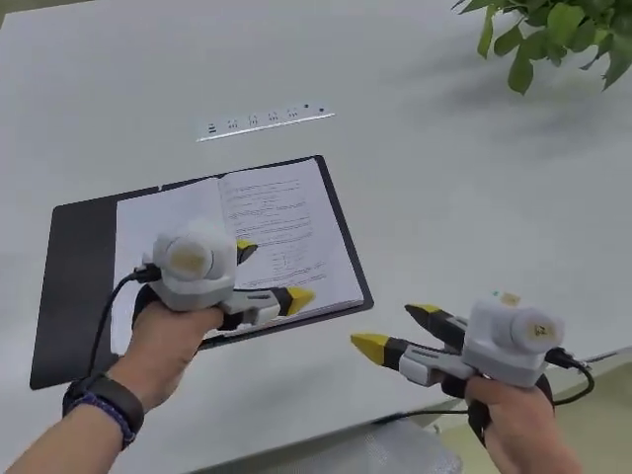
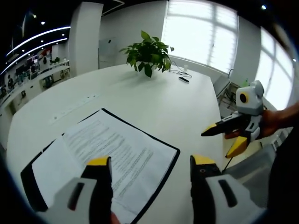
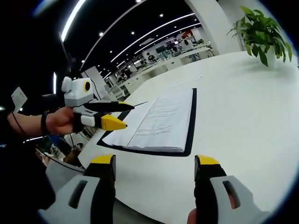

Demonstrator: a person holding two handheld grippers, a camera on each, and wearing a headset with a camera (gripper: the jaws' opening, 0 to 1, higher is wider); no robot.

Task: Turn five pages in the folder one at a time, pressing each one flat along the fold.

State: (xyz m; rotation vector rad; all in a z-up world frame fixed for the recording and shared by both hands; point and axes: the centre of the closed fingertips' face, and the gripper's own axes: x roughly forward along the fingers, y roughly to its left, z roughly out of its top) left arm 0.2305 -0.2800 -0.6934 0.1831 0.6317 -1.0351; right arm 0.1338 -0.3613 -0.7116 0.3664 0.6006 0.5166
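A black folder (image 1: 75, 286) lies open on the white table, with a blank page on the left and a printed page (image 1: 281, 222) on the right. My left gripper (image 1: 274, 272) hovers over the folder's near edge, open, nothing between its yellow tips. In the left gripper view, the left gripper (image 2: 151, 161) looks across the printed page (image 2: 117, 149). My right gripper (image 1: 397, 327) is open above bare table to the right of the folder, its tips pointing left. In the right gripper view, the right gripper (image 3: 154, 160) faces the folder (image 3: 163, 121) and the left gripper (image 3: 112, 114).
A socket strip (image 1: 265, 120) is set into the table beyond the folder. A potted plant (image 1: 553, 35) stands at the far right. The table's front edge (image 1: 326, 430) runs just below the grippers. Bare table (image 1: 474, 197) lies right of the folder.
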